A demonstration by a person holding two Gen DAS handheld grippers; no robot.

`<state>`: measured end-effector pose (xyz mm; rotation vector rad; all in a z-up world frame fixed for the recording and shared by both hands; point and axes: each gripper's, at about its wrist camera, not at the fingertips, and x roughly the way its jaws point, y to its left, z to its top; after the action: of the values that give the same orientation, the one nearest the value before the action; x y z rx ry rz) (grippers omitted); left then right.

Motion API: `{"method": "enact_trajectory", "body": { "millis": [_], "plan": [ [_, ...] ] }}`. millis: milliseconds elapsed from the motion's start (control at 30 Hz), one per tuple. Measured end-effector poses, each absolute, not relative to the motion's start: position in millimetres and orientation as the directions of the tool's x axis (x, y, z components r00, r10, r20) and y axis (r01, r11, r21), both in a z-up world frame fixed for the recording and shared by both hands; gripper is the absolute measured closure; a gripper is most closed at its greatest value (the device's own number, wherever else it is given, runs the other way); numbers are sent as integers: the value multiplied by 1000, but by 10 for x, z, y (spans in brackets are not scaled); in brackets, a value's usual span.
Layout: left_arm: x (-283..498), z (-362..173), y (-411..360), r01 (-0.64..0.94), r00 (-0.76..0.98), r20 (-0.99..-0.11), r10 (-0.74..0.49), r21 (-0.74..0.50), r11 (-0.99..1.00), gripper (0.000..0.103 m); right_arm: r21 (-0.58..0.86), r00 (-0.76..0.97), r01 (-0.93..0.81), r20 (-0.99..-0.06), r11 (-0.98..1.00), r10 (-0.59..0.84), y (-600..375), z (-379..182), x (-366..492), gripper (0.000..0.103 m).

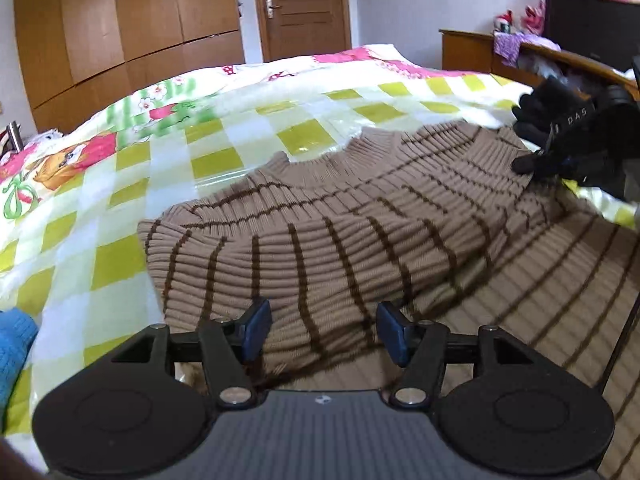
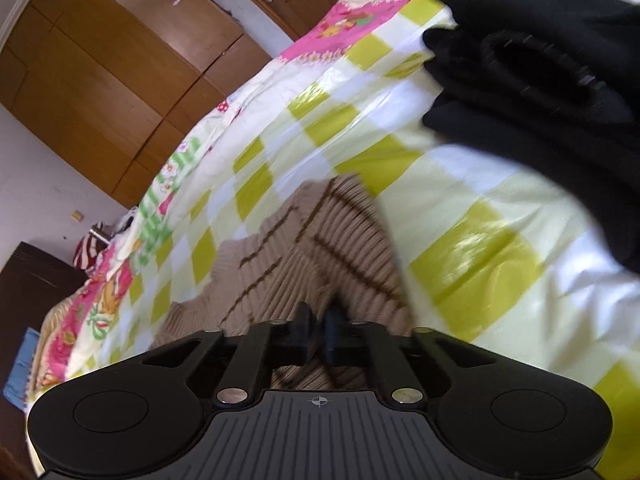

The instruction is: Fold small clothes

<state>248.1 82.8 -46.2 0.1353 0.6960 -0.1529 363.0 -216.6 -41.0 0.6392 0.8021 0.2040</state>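
Your sweater [image 1: 360, 216], a tan ribbed knit with thin dark brown stripes, lies on the bed's checked sheet [image 1: 168, 168], a glossy cover in lime-green and white squares with pink cartoon patches. Its ribbed collar faces the far side of the bed, and one sleeve is folded across the body, forming a thick rumpled roll.

Your left tool [image 1: 320, 330] hangs over the near end of that folded sleeve. Its blue-padded jaws stand well apart, with the knit showing between and below them; the pads press on nothing.

Your right tool [image 2: 318, 332] sits at the sweater's other side. Its jaws are drawn together, pinching a fold of the tan knit at the garment's edge. In the left wrist view, your black-gloved hand [image 1: 560, 136] holds that tool at the sweater's far right corner.

In the right wrist view, a black-gloved hand [image 2: 532, 80] lies blurred against the sheet, beyond the sweater.

A blue knitted item [image 1: 14, 352] lies at the left edge of the bed, well apart from the sweater. Behind the bed stand a wooden wardrobe [image 1: 120, 20] and a door [image 1: 304, 4].
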Motion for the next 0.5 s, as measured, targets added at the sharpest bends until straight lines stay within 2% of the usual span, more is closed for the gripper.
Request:
{"method": "enact_trajectory", "body": {
  "millis": [100,267,333,400,500],
  "plan": [
    [2426,-475,819,195,750,-656,-86,95,976,31,582,682,70,-621,810,387,-2239,-400,3617,102],
    [2309,-380,855,198,751,-656,-72,121,973,32,468,674,22,-659,883,333,-2172,-223,3570,101],
    [2228,-282,907,200,765,-639,-88,105,974,31,408,712,13,-644,913,278,-2188,-50,3433,90],
    [2154,-183,955,187,784,-615,-91,94,978,31,354,760,4,-609,935,227,-2184,140,3234,90],
    [2188,-45,1008,170,811,-570,-127,22,985,31,378,768,-143,-541,915,344,-1927,313,3094,90]
  ]
}}
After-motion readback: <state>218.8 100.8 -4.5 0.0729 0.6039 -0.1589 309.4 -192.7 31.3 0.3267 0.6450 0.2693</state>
